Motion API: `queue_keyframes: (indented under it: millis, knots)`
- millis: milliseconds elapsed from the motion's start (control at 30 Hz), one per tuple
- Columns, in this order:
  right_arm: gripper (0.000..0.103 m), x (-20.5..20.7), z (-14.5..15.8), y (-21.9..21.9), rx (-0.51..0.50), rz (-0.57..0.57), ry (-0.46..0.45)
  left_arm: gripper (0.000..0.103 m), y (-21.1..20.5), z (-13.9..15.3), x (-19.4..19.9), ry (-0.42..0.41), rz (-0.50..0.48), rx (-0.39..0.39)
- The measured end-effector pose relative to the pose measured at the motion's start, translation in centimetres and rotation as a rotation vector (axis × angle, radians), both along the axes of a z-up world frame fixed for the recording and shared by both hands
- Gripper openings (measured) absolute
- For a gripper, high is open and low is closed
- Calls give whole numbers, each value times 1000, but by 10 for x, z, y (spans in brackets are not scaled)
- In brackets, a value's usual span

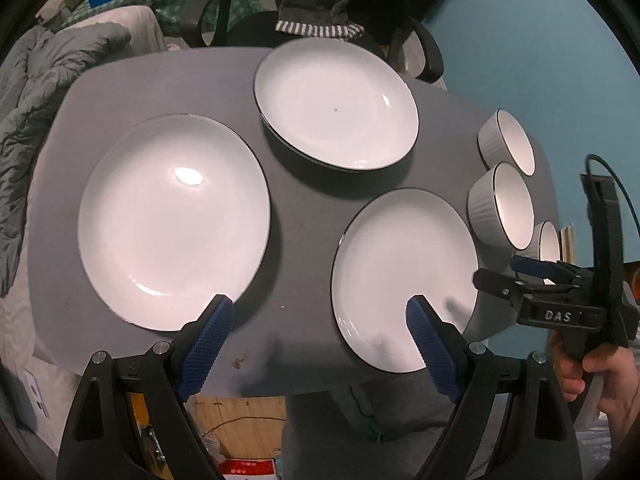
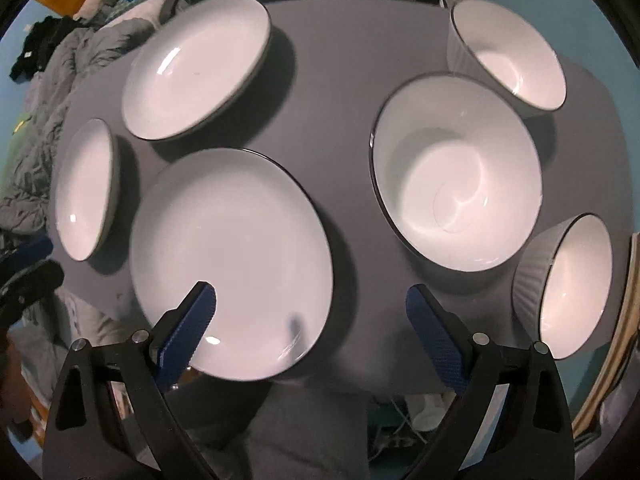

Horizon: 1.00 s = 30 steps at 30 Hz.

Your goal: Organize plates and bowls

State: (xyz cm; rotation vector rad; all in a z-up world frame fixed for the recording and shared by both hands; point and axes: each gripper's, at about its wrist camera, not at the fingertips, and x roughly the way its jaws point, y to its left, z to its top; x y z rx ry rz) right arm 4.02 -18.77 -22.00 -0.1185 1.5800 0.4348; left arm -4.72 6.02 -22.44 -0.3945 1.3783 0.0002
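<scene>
1. white with thin dark rims, three plates lie apart on the grey table point(image 1: 304, 240): the left plate point(image 1: 172, 220), the far plate point(image 1: 336, 104) and the near plate point(image 1: 404, 276).
2. to the right, three ribbed bowls stand in a row: far bowl point(image 2: 508, 56), middle bowl point(image 2: 456, 172), near bowl point(image 2: 568, 284).
3. nothing is stacked yet, so the sorting looks barely begun.
4. the left gripper point(image 1: 320, 344) hovers over the near table edge, between the left and near plates, jaws wide open and empty.
5. the right gripper point(image 2: 312, 328) hangs between near plate and bowls, jaws spread, holding nothing.
</scene>
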Motion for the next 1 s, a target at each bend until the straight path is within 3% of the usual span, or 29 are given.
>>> queue_keyframes:
  millis: [267, 533, 733, 800, 867, 1000]
  knots:
    - [91, 6, -25, 1, -16, 2, 32, 89, -11, -32, 8, 46, -16, 24]
    - [81, 17, -24, 8, -10, 42, 36, 86, -14, -53, 13, 62, -30, 51]
    - [68, 32, -18, 10, 10, 75, 53, 72, -13, -59, 12, 75, -40, 36]
    - [61, 36, -17, 10, 10, 86, 57, 60, -13, -64, 11, 93, -26, 19]
    - [59, 41, -13, 9, 14, 96, 55, 53, -9, -68, 10, 114, -10, -8]
    - [58, 50, -6, 5, 29, 109, 58, 48, -4, -75, 8, 141, 3, -16]
